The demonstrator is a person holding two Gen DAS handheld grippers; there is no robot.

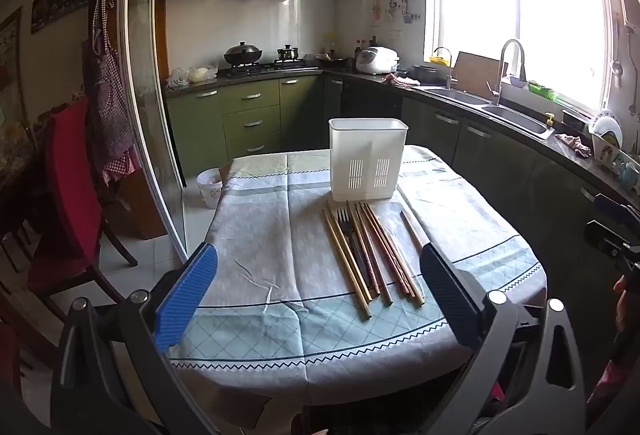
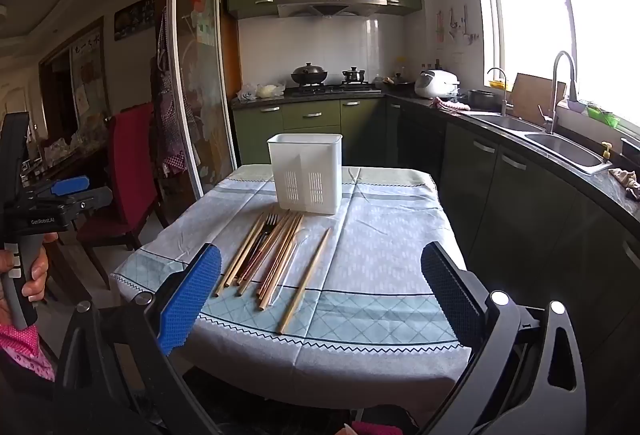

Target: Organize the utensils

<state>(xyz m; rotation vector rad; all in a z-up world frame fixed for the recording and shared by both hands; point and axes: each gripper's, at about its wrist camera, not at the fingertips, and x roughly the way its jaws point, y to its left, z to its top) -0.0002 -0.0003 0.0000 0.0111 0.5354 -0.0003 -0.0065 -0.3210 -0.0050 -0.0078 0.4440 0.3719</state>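
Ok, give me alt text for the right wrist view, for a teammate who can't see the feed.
Chopsticks and a dark fork lie loose on a patterned tablecloth, in front of an upright white holder. The right gripper hangs open above the table's near edge, holding nothing. A green kitchen lies behind.

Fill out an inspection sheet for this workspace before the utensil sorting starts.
Surface: table under a grey-and-teal patterned tablecloth, wrinkled.
Job's things: white slotted plastic utensil holder, upright at the far end; bundle of wooden chopsticks with a dark metal fork lying before it; one single wooden chopstick lies apart to the right.
Clutter: nothing seen on the table.
Grippers: left tool open, empty; right tool open, empty.
Cables: nothing seen.
Surroundings: green kitchen cabinets, steel double sink, red chair.
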